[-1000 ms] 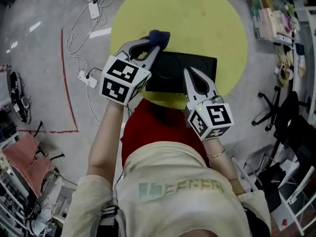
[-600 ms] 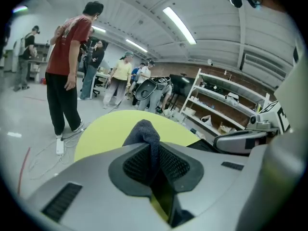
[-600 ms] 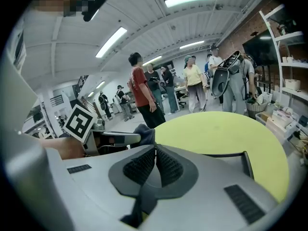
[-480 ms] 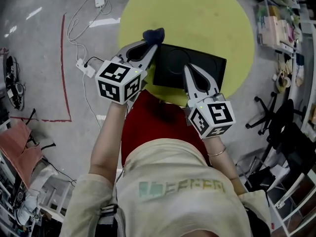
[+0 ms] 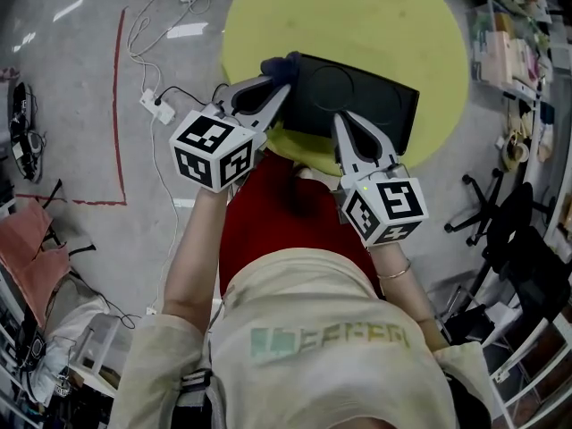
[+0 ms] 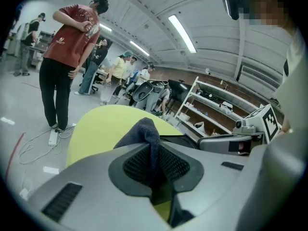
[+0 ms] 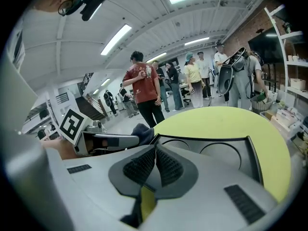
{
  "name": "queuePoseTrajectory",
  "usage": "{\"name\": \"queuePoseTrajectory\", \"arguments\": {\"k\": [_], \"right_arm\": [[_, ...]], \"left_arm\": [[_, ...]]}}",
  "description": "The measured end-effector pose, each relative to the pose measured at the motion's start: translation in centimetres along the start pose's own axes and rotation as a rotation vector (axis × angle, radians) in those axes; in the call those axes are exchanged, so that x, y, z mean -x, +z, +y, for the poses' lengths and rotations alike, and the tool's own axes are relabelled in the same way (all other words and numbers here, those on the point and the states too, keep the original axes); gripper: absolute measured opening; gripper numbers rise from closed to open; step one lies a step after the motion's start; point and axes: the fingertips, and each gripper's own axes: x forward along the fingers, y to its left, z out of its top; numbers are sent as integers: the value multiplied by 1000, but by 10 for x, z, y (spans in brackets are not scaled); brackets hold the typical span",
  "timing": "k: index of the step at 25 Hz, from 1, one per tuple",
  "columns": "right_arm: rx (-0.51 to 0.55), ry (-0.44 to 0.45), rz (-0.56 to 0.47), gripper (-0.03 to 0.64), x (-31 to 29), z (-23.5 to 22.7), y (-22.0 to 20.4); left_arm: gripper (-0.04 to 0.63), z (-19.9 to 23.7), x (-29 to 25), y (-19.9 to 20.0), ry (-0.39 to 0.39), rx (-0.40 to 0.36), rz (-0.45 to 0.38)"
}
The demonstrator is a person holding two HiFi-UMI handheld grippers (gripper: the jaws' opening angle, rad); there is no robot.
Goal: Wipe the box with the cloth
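A black box with two round recesses lies on the round yellow table. My left gripper is shut on a dark blue cloth, which bunches up above its fingertips at the box's left end. In the left gripper view the cloth stands pinched between the pads, with the box's rim just behind it. My right gripper is shut, its tips over the box's near edge. The right gripper view shows its pads meeting in front of the box; the near rim is hidden under them.
Cables and a power strip lie on the floor to the left, inside red tape. Shelves and office chairs stand at the right. Several people stand beyond the table.
The head view has shifted and turned, so table and box sit higher and more tilted in the picture. Both grippers keep their places at the box, the cloth still held.
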Motion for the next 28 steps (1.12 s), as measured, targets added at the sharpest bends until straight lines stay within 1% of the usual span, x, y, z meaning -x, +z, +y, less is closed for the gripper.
{"name": "queuePoseTrajectory", "arguments": {"k": [7,14,19,21,25,28], "right_arm": [[14,5,-5,37,30,10,-16],[28,4,-22,38,69,18,-32],[27,-4,-44,38,97,18,-40],[24,-9,-54,37,110,18,-42],[15,-22,-77,38,137,11,-48],[3,-33,-85,38,156,2,-57]], "left_arm": [[61,-26,25,-25,16,21,-7],[61,-56,46,-48,30,7,-2],[61,-79,55,-57,44,-8,-8],[61,-86,60,-58,85,-23,-11],[61,-97,72,-61,210,-78,8],[61,-105,74,-68,270,-100,25]]}}
